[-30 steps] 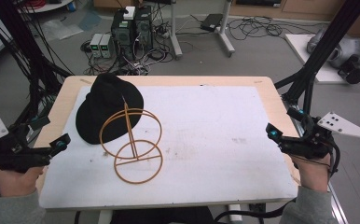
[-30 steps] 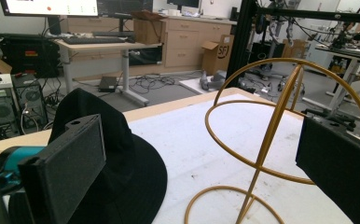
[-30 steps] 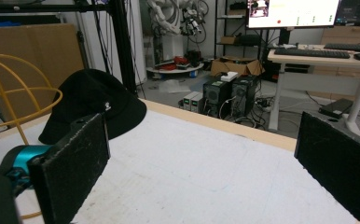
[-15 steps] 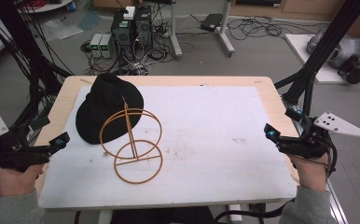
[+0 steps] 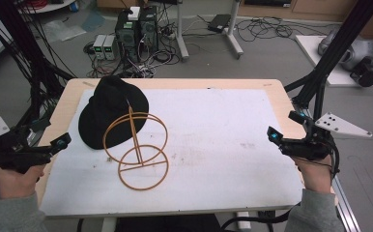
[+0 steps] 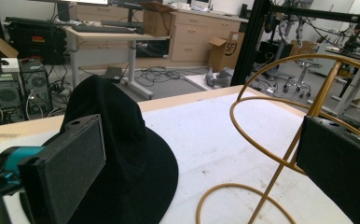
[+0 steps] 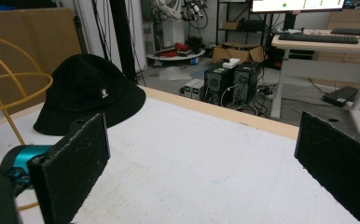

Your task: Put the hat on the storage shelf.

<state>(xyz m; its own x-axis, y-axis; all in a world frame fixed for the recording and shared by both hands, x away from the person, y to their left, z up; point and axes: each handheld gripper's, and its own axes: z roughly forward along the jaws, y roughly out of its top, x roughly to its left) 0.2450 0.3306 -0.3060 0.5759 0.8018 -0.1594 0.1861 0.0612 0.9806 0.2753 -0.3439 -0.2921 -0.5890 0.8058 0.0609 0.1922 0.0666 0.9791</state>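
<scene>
Item 1: black fabric bucket hat [image 5: 111, 112]. Lies on the white padded table [image 5: 223, 125] at its far-left part, crown up and leaning toward the far edge, brim spread flat toward the near side. Its near brim lies against the item below. A small white emblem on the crown faces the right side, as the right gripper view shows.

Item 2: golden wire hat stand [image 5: 138, 145], a flat ring base with an upright stem and two crossed hoops at the top. Stands just right of the hat and nearer the person. Long axis: the stem, upright with a slight lean toward the far-left, so the hooped head tips toward the hat. Head bare.

Item 3: left gripper [image 5: 61, 141], at the table's left edge, fingers spread wide and empty, aimed across at the hat and stand.

Item 4: right gripper [image 5: 281, 131], at the right edge, well apart from both items, fingers likewise spread and empty.

Change over the last second: the right gripper has edged slightly inward; the left gripper, hat and stand are unmoved. Judgement: the work is barely begun, the approach only starting; the hat is likely to go onto the stand.
</scene>
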